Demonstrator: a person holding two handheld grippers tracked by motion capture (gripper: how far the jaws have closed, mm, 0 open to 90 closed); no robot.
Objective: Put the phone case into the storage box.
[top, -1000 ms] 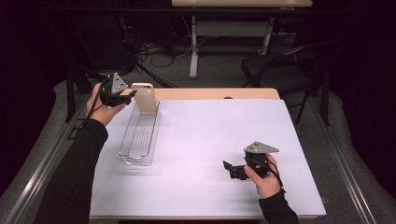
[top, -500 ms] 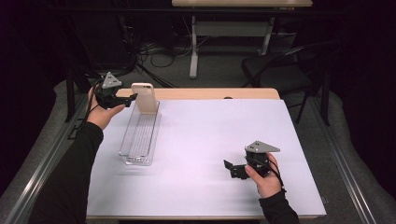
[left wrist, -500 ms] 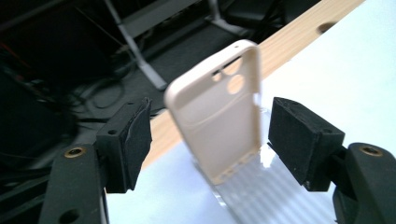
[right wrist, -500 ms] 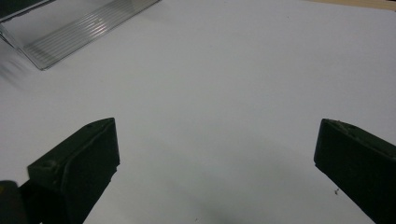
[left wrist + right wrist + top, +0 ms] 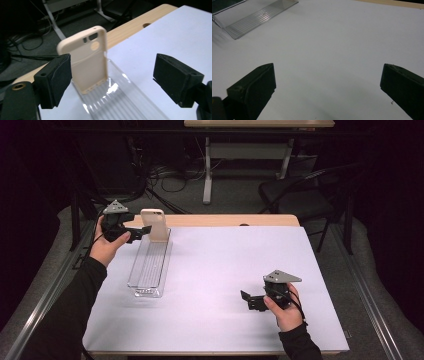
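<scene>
A beige phone case (image 5: 154,224) stands upright at the far end of a long clear plastic tray (image 5: 146,267) on the left of the white table. My left gripper (image 5: 139,231) hovers just left of the case, its jaws open and pointing at it. In the left gripper view the case (image 5: 90,60) leans in the tray (image 5: 125,100), camera cutout at the top, close to the left jaw of my left gripper (image 5: 112,77), with a wide gap to the right jaw. My right gripper (image 5: 248,301) rests open near the front right, nothing between its jaws (image 5: 324,82).
A white sheet (image 5: 225,260) covers the table, with a wooden strip (image 5: 225,220) bare along the back edge. The near end of the tray (image 5: 259,17) lies far ahead of my right gripper. A chair (image 5: 300,190) and cables stand on the floor beyond the table.
My left gripper has drawn back a little to the left of the phone case, which stays standing in the tray. The right gripper has barely moved.
</scene>
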